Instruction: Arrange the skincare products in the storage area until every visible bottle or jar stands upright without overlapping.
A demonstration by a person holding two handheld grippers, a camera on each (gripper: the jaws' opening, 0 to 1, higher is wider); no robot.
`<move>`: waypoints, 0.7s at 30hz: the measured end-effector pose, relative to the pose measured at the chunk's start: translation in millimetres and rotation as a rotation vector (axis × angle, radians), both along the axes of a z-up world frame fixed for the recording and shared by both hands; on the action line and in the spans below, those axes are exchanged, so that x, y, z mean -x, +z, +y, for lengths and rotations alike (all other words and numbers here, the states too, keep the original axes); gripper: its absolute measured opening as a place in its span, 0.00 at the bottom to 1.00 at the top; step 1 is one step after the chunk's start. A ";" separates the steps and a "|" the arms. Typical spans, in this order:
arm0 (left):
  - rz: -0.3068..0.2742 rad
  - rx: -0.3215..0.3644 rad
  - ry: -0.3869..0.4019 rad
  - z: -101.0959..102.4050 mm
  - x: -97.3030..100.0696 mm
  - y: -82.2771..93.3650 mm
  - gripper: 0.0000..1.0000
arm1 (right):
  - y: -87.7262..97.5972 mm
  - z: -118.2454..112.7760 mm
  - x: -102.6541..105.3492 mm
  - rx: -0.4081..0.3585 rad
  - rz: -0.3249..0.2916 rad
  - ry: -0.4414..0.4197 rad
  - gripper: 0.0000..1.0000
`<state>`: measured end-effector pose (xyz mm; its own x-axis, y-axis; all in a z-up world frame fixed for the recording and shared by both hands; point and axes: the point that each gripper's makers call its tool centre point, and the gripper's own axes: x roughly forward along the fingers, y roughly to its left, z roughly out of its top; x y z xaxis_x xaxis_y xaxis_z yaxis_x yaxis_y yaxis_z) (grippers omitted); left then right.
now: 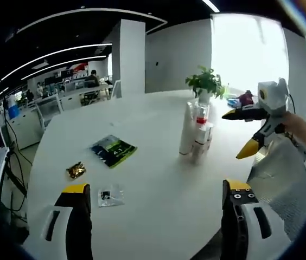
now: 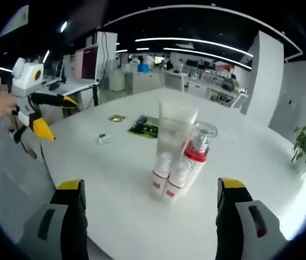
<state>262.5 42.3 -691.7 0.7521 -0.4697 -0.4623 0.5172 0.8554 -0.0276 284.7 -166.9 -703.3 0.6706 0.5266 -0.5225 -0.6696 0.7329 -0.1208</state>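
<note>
Left gripper [image 1: 155, 197]: jaws wide, holding nothing. Right gripper [image 2: 147, 195]: jaws wide too, empty, aimed at skincare cluster.

White tube [image 2: 173, 127], clear-capped pump bottle [image 2: 199, 151], two small bottles [image 2: 169, 179] upright but bunched, touching, mid-table [image 2: 104, 179].

Advice: pinch one small bottle low, slide outward slowly, avoid tipping neighbours.

Green packet [image 1: 113, 150], gold wrapper [image 1: 76, 170] far left; plant [image 1: 205, 82] behind.

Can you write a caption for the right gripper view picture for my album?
Open right tool faces a white tube, red-collared clear bottle and two small white bottles, all upright on the white table.
</note>
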 end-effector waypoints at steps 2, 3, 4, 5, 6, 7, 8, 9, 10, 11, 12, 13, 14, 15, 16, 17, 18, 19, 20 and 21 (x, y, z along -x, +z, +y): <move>0.002 -0.024 -0.003 2.1 1.4 -1.8 0.98 | 0.8 0.6 0.9 -0.005 0.002 -0.006 1.00; 0.003 -0.027 -0.003 2.6 1.7 -2.1 0.99 | 1.4 1.1 1.9 -0.006 0.003 -0.006 1.00; 0.004 -0.028 -0.005 2.1 2.6 -2.3 0.99 | 1.7 1.8 3.0 -0.007 0.003 -0.005 1.00; 0.004 -0.024 -0.001 2.8 2.5 -1.9 0.99 | 1.8 2.0 3.6 -0.007 0.005 -0.005 1.00; 0.003 -0.017 0.006 3.1 2.2 -1.4 0.99 | 1.8 2.4 4.0 -0.007 0.006 -0.005 1.00; 0.003 -0.011 0.006 3.6 2.3 -0.9 0.99 | 1.6 2.6 4.2 -0.006 0.007 -0.005 1.00; 0.005 -0.008 0.005 3.7 2.5 -0.8 0.99 | 1.4 3.0 4.7 -0.004 0.009 -0.005 1.00; 0.008 -0.002 0.008 4.1 2.4 -0.3 0.99 | 1.4 3.9 5.4 -0.002 0.011 -0.003 1.00; 0.008 0.004 0.010 3.8 2.4 0.7 0.99 | 1.5 4.6 5.6 -0.001 0.012 -0.002 1.00; -0.005 0.032 0.006 0.9 2.3 5.3 0.99 | 2.0 5.3 5.9 -0.001 0.012 -0.001 1.00; -0.006 0.049 0.005 -2.0 3.0 8.3 0.99 | 2.3 6.4 6.0 0.000 0.012 -0.001 1.00; -0.003 0.065 0.007 -2.9 3.2 10.2 0.99 | 2.2 6.8 5.6 0.000 0.013 0.000 1.00; -0.004 0.068 0.011 -2.4 3.1 10.6 0.99 | 2.3 8.3 5.7 0.003 0.013 0.004 1.00; -0.006 0.067 0.012 -2.3 3.0 10.6 0.99 | 2.6 9.2 5.7 0.005 0.013 0.006 1.00; -0.008 0.064 0.013 -2.3 2.8 10.5 0.99 | 2.8 10.8 5.9 0.008 0.013 0.010 1.00; -0.008 0.060 0.013 -1.7 2.9 10.1 0.99 | 2.9 12.2 6.4 0.010 0.013 0.013 1.00; -0.004 0.055 0.013 -1.0 3.2 8.6 0.99 | 3.3 13.4 6.3 0.010 0.013 0.015 1.00; -0.001 0.053 0.013 -0.6 3.6 7.9 0.99 | 3.8 13.9 6.0 0.010 0.012 0.017 1.00; 0.002 0.053 0.012 -0.2 4.1 6.8 0.99 | 4.2 15.0 6.2 0.011 0.012 0.021 1.00; 0.003 0.055 0.011 0.0 4.7 6.4 0.99 | 5.6 15.4 6.0 0.011 0.011 0.020 1.00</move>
